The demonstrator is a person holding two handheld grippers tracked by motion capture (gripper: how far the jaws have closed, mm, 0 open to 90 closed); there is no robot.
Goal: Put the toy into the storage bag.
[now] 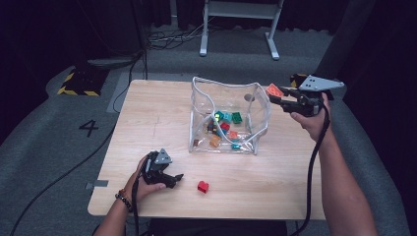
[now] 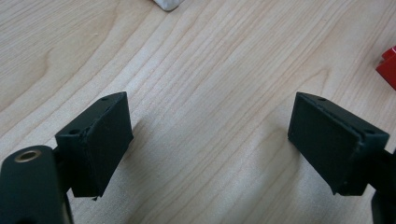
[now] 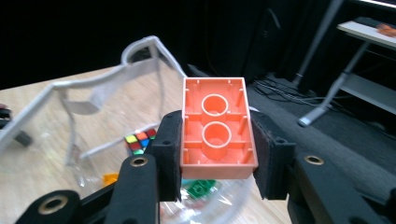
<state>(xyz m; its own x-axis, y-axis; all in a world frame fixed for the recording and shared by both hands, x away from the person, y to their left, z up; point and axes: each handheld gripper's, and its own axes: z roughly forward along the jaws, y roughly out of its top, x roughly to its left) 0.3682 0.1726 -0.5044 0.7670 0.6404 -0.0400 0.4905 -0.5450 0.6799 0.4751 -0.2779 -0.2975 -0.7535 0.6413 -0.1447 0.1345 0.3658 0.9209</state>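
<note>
My right gripper (image 3: 215, 154) is shut on an orange brick (image 3: 215, 128), its hollow underside facing the camera. In the high view that gripper (image 1: 276, 98) holds the orange brick (image 1: 273, 90) in the air at the right rim of a clear plastic bag (image 1: 260, 105) that stands open on the table. Several coloured bricks (image 1: 225, 127) lie inside the bag. My left gripper (image 1: 174, 179) rests low on the table near the front left, its jaws wide open over bare wood (image 2: 210, 140). A red brick (image 1: 202, 186) lies just to its right, and the red brick (image 2: 388, 67) shows at the edge of the left gripper view.
The wooden table (image 1: 147, 113) has free room to the left of the bag and along its front. A small multicoloured cube (image 3: 139, 141) sits in the bag. Past the table's far edge is grey floor with a white stand (image 1: 240, 29) and cables.
</note>
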